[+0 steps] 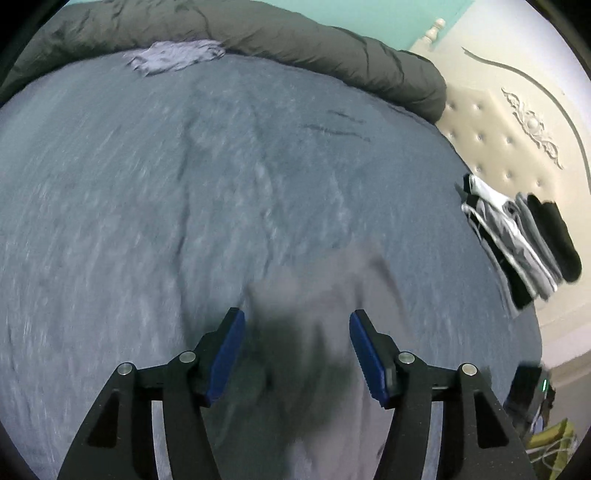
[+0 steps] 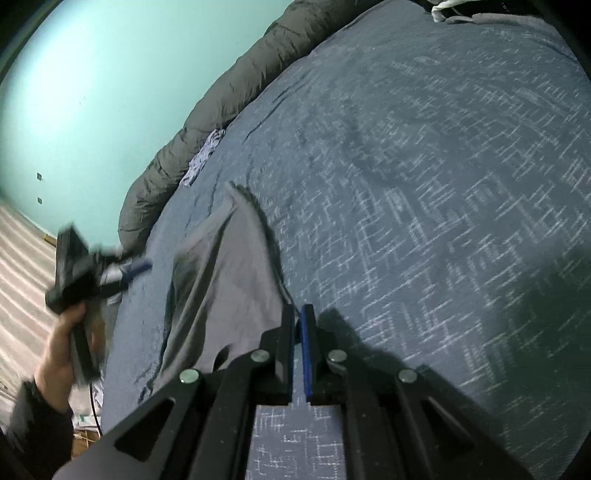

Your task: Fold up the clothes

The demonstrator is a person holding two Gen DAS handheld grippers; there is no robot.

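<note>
A grey garment (image 2: pixel 225 280) lies on the blue patterned bed cover (image 2: pixel 424 184), stretched toward the lower left. My right gripper (image 2: pixel 298 314) is shut on the garment's edge and lifts it slightly. In the left wrist view the same grey garment (image 1: pixel 325 295) lies blurred just below and ahead of my left gripper (image 1: pixel 297 332), which is open and empty above it. The left gripper also shows in the right wrist view (image 2: pixel 136 267), held by a hand at the bed's left side.
A stack of folded black, grey and white clothes (image 1: pixel 517 240) sits at the bed's right edge by the cream headboard (image 1: pixel 517 129). A dark grey rolled duvet (image 1: pixel 258 33) lines the far side, with a pale patterned cloth (image 1: pixel 173 59) beside it.
</note>
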